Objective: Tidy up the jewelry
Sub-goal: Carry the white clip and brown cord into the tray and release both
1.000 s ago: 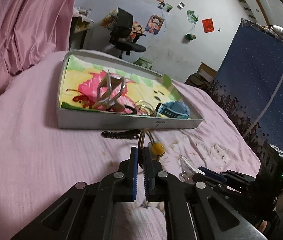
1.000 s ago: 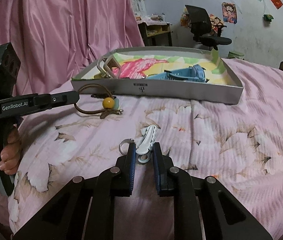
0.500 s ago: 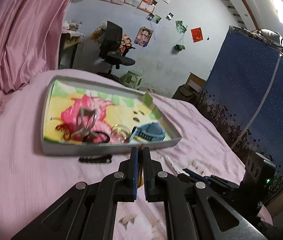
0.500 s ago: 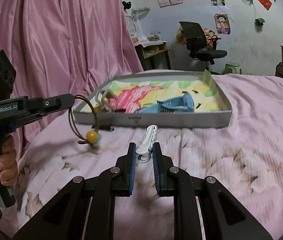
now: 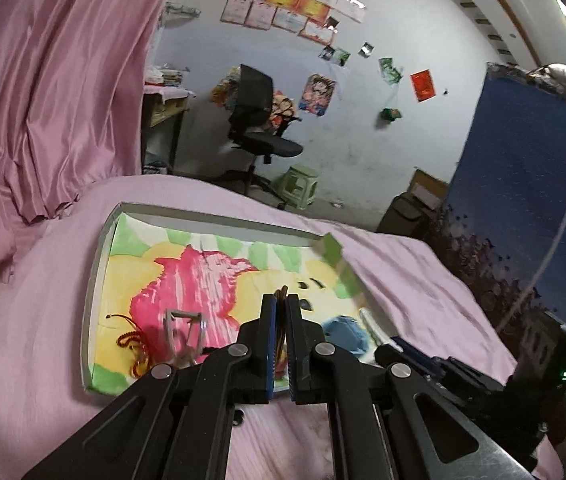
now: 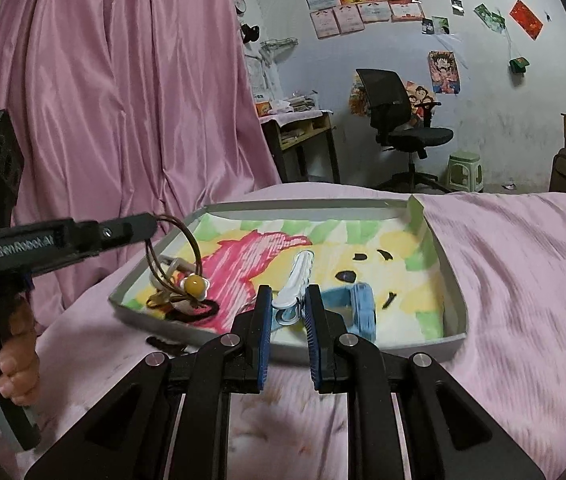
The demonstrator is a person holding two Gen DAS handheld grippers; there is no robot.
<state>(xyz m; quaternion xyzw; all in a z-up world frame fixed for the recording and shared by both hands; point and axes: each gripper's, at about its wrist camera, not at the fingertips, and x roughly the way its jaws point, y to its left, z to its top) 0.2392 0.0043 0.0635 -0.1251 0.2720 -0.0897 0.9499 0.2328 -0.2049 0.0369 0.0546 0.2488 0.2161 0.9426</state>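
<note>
Over the tray [image 5: 95,280], your left gripper [image 5: 282,308] is pinched tight on the brown cord loop [image 5: 282,294], which pokes out at 12 o'clock between the fingertips, held high, I judge, so its bead clears the rim. From the right wrist, your right gripper [image 6: 287,300] clamps the white hair clip [image 6: 297,278], pointing to 12 o'clock above the tray floor, while the cord's yellow bead [image 6: 194,282] dangles at 9 o'clock from it.

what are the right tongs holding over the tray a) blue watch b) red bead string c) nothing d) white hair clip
d: the right tongs are shut on the white hair clip, held above the tray, while the blue watch lies inside it.
</note>
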